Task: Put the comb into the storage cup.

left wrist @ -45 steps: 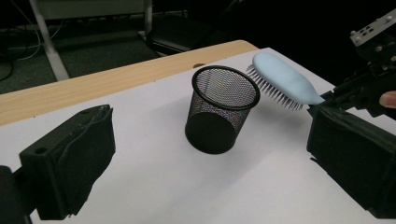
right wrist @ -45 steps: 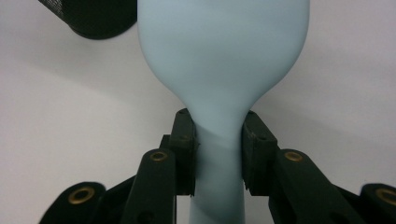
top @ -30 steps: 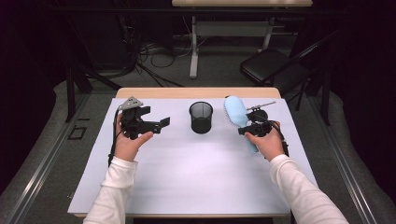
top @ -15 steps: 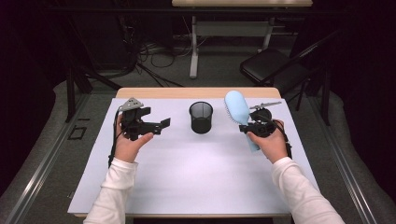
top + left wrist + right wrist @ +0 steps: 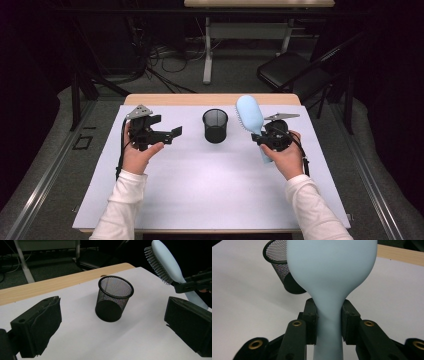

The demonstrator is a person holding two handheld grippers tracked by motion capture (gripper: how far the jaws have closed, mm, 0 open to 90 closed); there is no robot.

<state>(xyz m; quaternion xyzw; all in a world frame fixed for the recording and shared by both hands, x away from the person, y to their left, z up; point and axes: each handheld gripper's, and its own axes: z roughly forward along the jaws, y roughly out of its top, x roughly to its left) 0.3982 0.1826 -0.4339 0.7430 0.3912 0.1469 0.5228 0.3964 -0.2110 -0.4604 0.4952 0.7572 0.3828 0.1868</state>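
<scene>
A light blue hairbrush (image 5: 249,116) is held off the table by its neck, with my right gripper (image 5: 263,140) shut on it. In the right gripper view the two black pads (image 5: 312,322) press on either side of the hairbrush (image 5: 332,270), whose smooth back faces the camera. In the left gripper view the hairbrush (image 5: 165,262) has its bristles turned toward the cup. A black mesh cup (image 5: 215,126) stands upright and empty at the table's middle, left of the brush. My left gripper (image 5: 167,131) hovers left of the cup, open, with nothing between its jaws.
A white sheet (image 5: 210,190) covers the wooden table, whose far edge (image 5: 210,99) shows bare. Beyond the table stand a black folding chair (image 5: 295,75) at the right, a desk leg (image 5: 207,55) and floor cables (image 5: 150,65).
The right gripper has shifted slightly with the brush in it. The left gripper has kept still.
</scene>
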